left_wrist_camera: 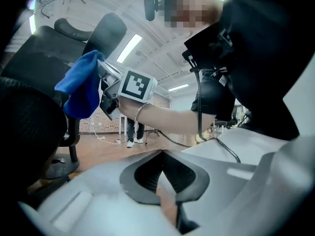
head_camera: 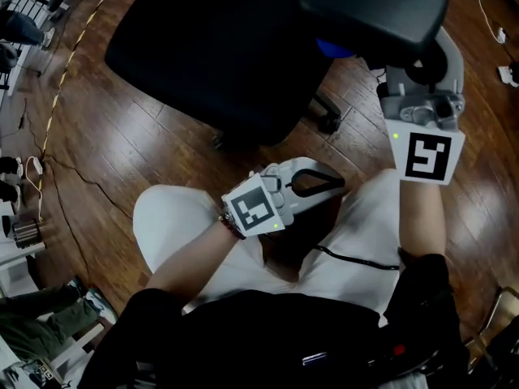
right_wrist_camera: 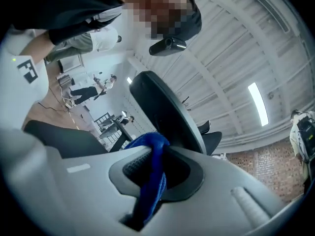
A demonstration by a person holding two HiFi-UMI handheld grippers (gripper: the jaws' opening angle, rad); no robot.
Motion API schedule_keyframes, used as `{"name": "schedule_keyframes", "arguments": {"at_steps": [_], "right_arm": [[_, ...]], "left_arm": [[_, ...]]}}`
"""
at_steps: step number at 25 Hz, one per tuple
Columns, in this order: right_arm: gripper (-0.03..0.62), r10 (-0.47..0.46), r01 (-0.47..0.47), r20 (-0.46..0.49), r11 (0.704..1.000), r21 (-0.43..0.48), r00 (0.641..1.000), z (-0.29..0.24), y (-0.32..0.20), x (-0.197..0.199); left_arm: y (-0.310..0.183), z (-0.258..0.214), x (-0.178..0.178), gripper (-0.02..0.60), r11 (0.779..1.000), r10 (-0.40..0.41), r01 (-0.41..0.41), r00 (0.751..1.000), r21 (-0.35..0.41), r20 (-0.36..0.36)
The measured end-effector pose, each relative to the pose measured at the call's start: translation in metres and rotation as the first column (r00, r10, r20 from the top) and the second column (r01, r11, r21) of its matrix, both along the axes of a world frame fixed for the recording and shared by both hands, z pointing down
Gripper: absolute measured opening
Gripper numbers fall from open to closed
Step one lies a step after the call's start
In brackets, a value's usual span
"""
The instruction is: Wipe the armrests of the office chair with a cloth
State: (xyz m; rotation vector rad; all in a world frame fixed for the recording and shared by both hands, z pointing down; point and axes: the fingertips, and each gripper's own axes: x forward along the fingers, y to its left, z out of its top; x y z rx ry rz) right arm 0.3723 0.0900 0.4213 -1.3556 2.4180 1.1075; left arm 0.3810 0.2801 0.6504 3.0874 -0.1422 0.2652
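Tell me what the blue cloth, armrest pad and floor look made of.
Blue cloth: soft, fuzzy textile, likely microfiber; it bunches and drapes in folds.
Armrest pad: black, smooth, matte, probably plastic or foam-skinned; can't tell which.
Floor: brown wood-look planks, glossy finish; seams, grain and light reflections show.

Your office chair point(head_camera: 219, 47) stands ahead of you on the floor point(head_camera: 105, 144), with 1 armrest point(head_camera: 377, 6) on your right. Your right tool point(head_camera: 422, 108) sits at that armrest's near end, with the cloth point(left_wrist_camera: 81, 90) between its jaws, beside the armrest. Your left tool point(head_camera: 324, 183) lies over your lap point(head_camera: 186, 217), left of the right tool and nearer you, apart from the chair. Cables point(head_camera: 49, 112) run along the floor at far left.
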Motion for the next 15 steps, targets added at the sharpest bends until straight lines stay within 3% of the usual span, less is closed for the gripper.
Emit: {"name": "schedule_keyframes", "arguments": {"at_steps": [2, 4, 6, 10, 13, 15], "right_arm": [[0.040, 0.031, -0.036, -0.069, 0.997, -0.069, 0.997, 0.035, -0.010, 0.000], [0.040, 0.087, -0.132, -0.250, 0.977, -0.168, 0.964, 0.089, -0.024, 0.003], [0.040, 0.093, -0.176, -0.344, 0.960, -0.219, 0.934, 0.125, -0.034, 0.007], [0.040, 0.106, -0.194, -0.279, 0.930, -0.313, 0.954, 0.158, -0.051, 0.021], [0.040, 0.110, -0.228, -0.264, 0.851, -0.473, 0.958, 0.192, -0.068, 0.034], [0.040, 0.089, -0.208, -0.237, 0.816, -0.539, 0.967, 0.206, -0.076, 0.039]], "left_arm": [[-0.002, 0.009, -0.001, 0.006, 1.000, -0.002, 0.002, 1.000, 0.015, 0.027], [-0.003, 0.011, -0.002, 0.006, 1.000, -0.003, 0.003, 0.999, 0.019, 0.041], [-0.003, 0.007, 0.000, 0.006, 1.000, -0.004, 0.003, 1.000, 0.014, 0.028], [0.000, 0.007, 0.002, 0.006, 1.000, 0.008, -0.008, 1.000, 0.009, 0.026], [-0.001, 0.011, 0.001, 0.006, 1.000, 0.011, -0.011, 0.999, 0.016, 0.040], [-0.004, 0.011, 0.001, 0.006, 1.000, 0.004, -0.005, 0.999, 0.030, 0.050]]}}
